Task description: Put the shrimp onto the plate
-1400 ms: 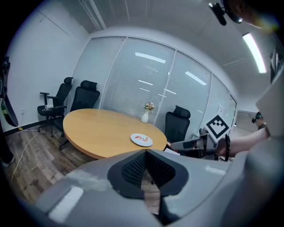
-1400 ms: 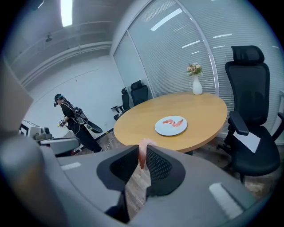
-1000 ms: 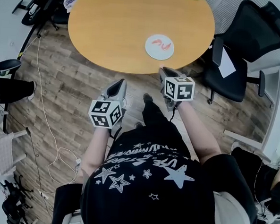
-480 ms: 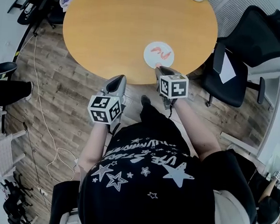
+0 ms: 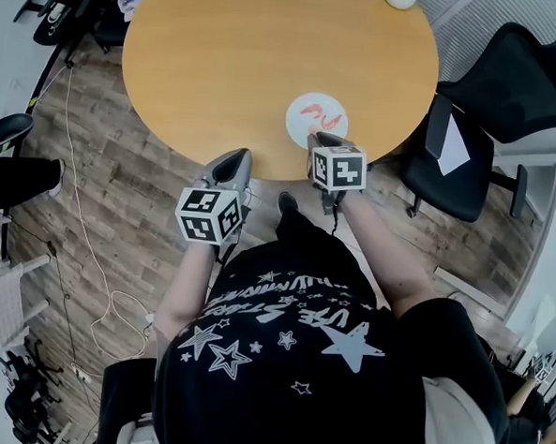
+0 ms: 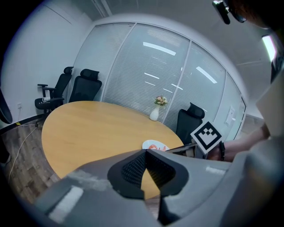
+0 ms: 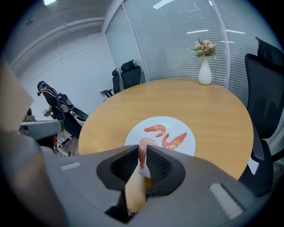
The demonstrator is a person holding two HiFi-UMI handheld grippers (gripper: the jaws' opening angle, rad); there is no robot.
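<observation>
A white plate (image 5: 300, 124) lies near the front edge of the round wooden table (image 5: 231, 63), with two pink shrimps (image 5: 317, 112) on it. In the right gripper view the plate (image 7: 182, 129) shows those shrimps (image 7: 155, 129) lying side by side. My right gripper (image 7: 143, 153) is shut on a third shrimp (image 7: 142, 154), held just above the plate's near rim; in the head view this gripper (image 5: 325, 139) hangs at the table's edge. My left gripper (image 5: 233, 161) is shut and empty, short of the table edge, to the left of the plate (image 6: 153, 145).
A white vase (image 7: 204, 74) with flowers stands at the table's far side. Black office chairs (image 5: 496, 108) stand to the right of the table, more chairs (image 6: 84, 88) at the far left. A cable (image 5: 81, 214) runs over the wooden floor.
Both grippers have moved forward to the table. The right one, with the shrimp in it, has come from short of the table's edge to the plate's near rim.
</observation>
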